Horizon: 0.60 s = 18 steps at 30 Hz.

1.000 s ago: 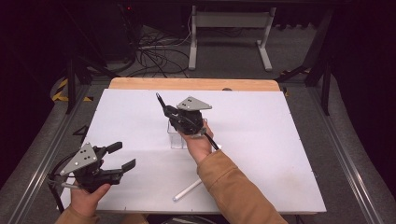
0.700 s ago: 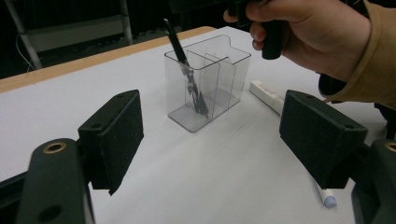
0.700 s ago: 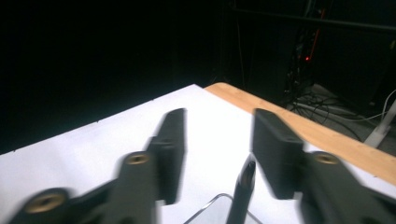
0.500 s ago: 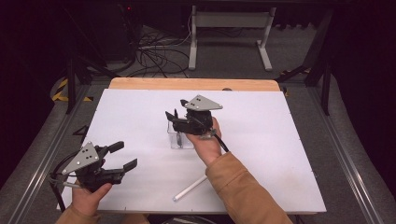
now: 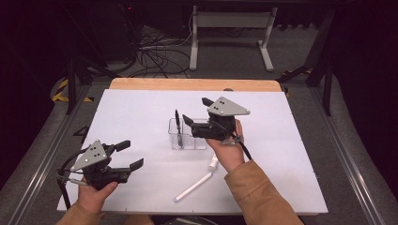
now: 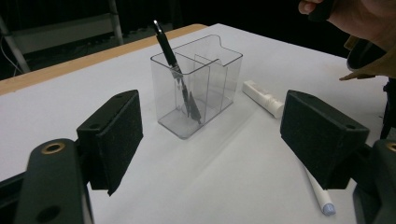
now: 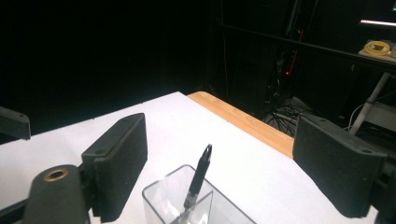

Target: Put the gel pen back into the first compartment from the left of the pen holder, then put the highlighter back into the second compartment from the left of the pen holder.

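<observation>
Where white table (image 5: 291, 154) ends, wood edge (image 5: 187, 84), dark room

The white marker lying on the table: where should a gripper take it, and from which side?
Probably the mid-barrel of the white marker, from above, jaws across its width. It lies flat and free near the right forearm, clear of the clear organizer, so the open left gripper could come straight down.

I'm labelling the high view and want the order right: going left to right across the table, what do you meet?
Left gripper → black pen standing in the clear holder → white marker lying on the table. The right gripper overlaps the holder, so I leave it out of the order.
</observation>
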### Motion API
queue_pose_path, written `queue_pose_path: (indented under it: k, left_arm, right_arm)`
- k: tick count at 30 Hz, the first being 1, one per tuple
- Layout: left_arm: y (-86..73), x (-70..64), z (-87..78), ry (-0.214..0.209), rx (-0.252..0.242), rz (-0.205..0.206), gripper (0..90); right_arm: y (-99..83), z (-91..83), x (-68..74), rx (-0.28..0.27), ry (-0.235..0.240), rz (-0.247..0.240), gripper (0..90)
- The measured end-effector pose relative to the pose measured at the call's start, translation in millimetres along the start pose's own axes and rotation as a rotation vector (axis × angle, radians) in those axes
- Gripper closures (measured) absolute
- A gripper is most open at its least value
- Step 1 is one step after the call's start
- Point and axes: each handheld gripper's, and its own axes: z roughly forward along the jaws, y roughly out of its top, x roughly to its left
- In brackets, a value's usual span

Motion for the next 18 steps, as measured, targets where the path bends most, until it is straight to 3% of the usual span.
queue_pose_path:
  k: [7, 11, 18]
  left_arm:
    - [4.2, -5.9, -0.7, -0.009, 0.002, 0.022, 20.8]
    - [4.9, -7.9, 0.8, -0.01, 0.01, 0.021, 20.6]
    - [7.7, -12.6, 3.4, -0.016, 0.022, 0.026, 20.5]
  right_arm:
    - [-5.6, -21.0, -7.2, 0.004, 0.013, -0.004, 14.1]
    - [-14.9, -34.3, -16.3, 0.011, 0.061, 0.004, 9.6]
    - [-35.3, -54.6, -27.0, 0.06, 0.049, 0.009, 1.0]
